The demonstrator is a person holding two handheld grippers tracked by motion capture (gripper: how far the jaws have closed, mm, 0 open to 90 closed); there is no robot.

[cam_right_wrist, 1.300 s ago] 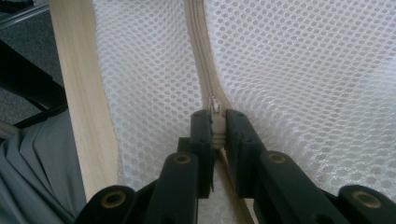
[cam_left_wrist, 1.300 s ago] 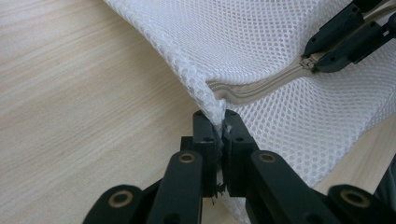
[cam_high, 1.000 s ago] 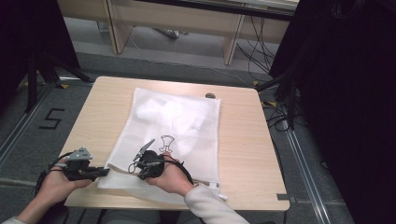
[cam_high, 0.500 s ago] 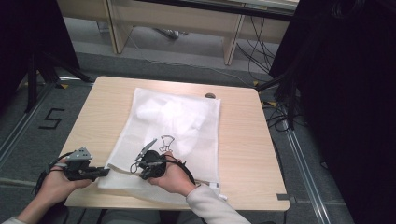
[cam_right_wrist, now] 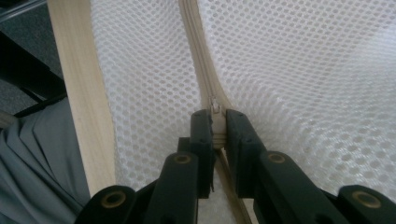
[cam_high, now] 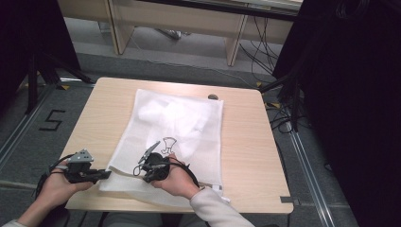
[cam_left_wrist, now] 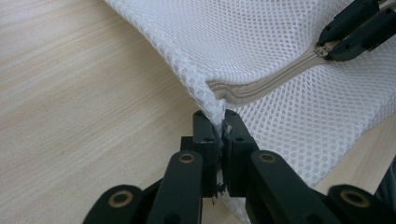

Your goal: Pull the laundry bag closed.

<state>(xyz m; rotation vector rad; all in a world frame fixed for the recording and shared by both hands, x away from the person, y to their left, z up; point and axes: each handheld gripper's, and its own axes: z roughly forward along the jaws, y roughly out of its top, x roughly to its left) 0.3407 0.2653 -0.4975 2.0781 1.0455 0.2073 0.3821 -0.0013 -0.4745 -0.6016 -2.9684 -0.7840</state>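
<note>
A light wood table stands on grey floor — a "5" is marked at its left. Behind it stands pale wooden furniture, with cables trailing beside black drapes — dark stand legs at left.

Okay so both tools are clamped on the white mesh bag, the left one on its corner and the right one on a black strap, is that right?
Not quite. The right tool is clamped on the zipper pull, not a strap, as the right gripper view shows. The left tool does pinch the mesh bag at its corner.
</note>
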